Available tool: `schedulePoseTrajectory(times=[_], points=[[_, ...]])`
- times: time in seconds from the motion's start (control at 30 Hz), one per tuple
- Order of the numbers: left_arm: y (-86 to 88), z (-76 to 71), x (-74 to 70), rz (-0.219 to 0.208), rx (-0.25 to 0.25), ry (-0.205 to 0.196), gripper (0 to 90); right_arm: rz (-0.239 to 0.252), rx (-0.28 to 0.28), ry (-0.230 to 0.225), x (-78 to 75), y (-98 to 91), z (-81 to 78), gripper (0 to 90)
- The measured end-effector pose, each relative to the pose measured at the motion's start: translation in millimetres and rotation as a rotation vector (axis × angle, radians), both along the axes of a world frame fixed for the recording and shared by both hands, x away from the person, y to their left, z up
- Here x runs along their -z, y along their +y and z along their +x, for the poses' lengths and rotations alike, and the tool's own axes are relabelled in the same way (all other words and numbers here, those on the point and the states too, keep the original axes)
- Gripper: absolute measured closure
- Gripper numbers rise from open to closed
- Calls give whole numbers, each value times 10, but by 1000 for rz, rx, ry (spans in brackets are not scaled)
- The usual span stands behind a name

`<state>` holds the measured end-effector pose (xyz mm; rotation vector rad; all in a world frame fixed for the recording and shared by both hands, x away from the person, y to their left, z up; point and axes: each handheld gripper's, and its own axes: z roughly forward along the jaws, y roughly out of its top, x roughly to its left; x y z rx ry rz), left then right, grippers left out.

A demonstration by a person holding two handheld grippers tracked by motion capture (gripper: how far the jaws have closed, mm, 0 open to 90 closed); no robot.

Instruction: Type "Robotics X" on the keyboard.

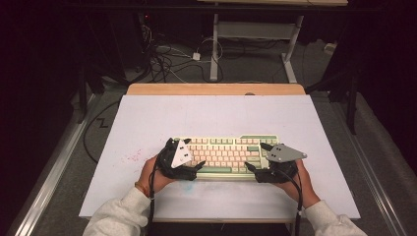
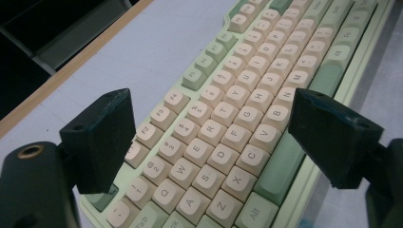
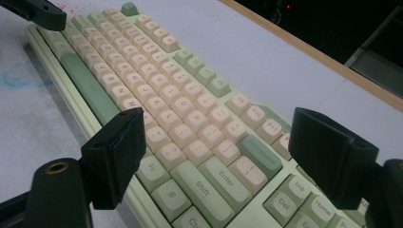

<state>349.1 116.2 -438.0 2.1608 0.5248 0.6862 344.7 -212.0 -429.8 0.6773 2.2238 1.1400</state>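
Observation:
A keyboard with cream and sage-green keys in a pale green case lies across the near middle of the white table top. My left gripper is at the keyboard's left end. Its jaws stand open astride the left-hand keys, one over the function row and one past the space bar, with no pad pressing. My right gripper is at the right end. It is open too, astride the Enter and Shift keys. A jaw of the left gripper shows at the keyboard's other end in the right gripper view.
The table's wooden far edge runs along the back. Beyond it are floor cables and the white legs of another desk. Faint red specks mark the table left of the keyboard, and a blue smear lies near its front edge.

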Motion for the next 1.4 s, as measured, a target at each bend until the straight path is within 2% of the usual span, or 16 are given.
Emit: schedulePoseTrajectory(times=[0.33, 0.5, 0.8, 1.1, 1.2, 1.4], points=[[29, -59, -35, 4, 3, -45, 152, -1, -3, -28, -39, -18, -49, 208], [39, -91, -54, 2, 8, -56, 152, -2, 0, -44, -65, -32, -87, 206], [74, -187, -79, 26, 6, -97, 152, -14, 7, -70, -102, -44, -154, 207], [125, -243, -94, 44, 3, -104, 152, -6, 15, -90, -127, -69, -206, 202], [142, -266, -106, 44, 9, -108, 152, 11, 10, -83, -133, -93, -223, 198], [165, -305, -119, 41, 11, -113, 152, 9, 13, -99, -154, -119, -266, 198]])
